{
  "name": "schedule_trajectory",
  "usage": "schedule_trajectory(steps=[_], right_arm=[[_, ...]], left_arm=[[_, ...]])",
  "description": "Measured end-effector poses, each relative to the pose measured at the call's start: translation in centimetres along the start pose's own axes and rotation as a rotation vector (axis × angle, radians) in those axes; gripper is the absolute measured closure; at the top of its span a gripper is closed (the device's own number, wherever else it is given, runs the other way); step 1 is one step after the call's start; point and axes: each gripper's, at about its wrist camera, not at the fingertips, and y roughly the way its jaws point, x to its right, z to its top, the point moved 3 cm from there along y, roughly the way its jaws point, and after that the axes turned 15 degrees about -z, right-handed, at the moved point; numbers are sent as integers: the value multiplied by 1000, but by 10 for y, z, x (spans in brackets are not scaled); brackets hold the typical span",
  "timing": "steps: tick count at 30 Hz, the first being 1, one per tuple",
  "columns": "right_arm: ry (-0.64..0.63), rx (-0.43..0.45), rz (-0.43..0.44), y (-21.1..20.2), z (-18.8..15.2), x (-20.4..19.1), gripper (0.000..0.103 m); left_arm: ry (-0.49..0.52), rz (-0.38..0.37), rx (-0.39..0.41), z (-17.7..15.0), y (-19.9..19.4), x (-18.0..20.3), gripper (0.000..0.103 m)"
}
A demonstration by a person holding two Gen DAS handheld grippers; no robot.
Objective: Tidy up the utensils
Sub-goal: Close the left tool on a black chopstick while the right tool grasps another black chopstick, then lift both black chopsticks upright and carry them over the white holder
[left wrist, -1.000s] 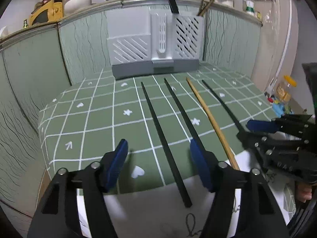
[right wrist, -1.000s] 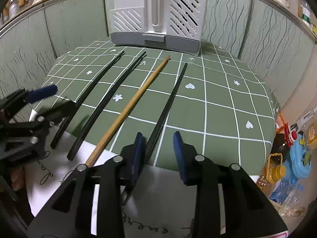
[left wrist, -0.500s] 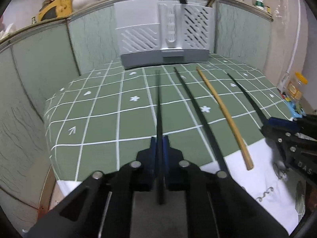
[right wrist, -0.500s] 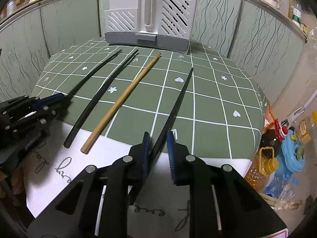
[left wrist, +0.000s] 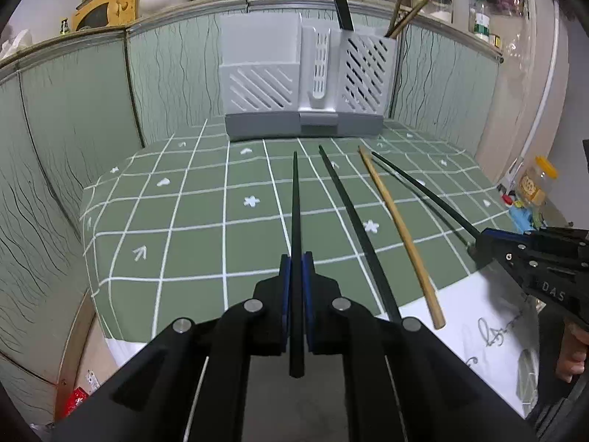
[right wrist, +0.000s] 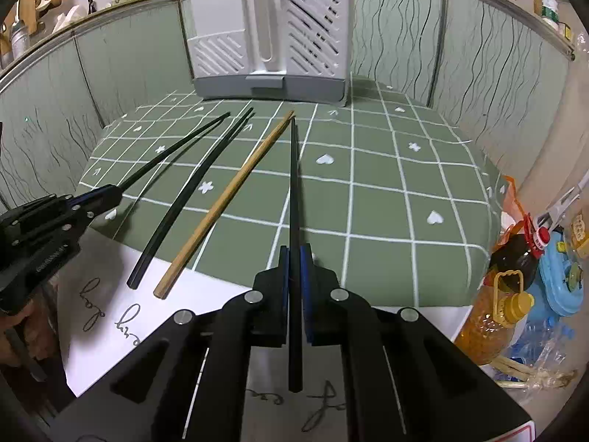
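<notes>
My left gripper (left wrist: 295, 258) is shut on the near part of the leftmost black chopstick (left wrist: 295, 202), which points straight ahead toward the grey-and-white utensil holder (left wrist: 305, 84). A second black chopstick (left wrist: 353, 221) and a wooden chopstick (left wrist: 397, 228) lie loose on the green checked tablecloth (left wrist: 191, 243). My right gripper (right wrist: 294, 252) is shut on the rightmost black chopstick (right wrist: 293, 184). It also shows at the right edge of the left wrist view, right gripper (left wrist: 478, 237). The holder (right wrist: 272, 37) holds dark and wooden utensils in its right compartment.
White paper with handwriting (left wrist: 478, 316) covers the table's near edge. An oil jug (right wrist: 493, 316), bottles and a blue toy (right wrist: 563, 276) crowd the floor to the right. Green panels wall the table's back and sides. A hand (left wrist: 570, 364) grips the right tool.
Both grippers went from open to shut. The left closed on the leftmost black chopstick, the right on the rightmost one. Each held chopstick now lines up with its gripper.
</notes>
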Motion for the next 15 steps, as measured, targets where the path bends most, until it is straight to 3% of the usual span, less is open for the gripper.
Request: schedule_trajectory(steps=[15], right_arm=[[22,58,30,-30,32,21,97]], left_arm=[[17,-6,74,40,-42,-6,97]])
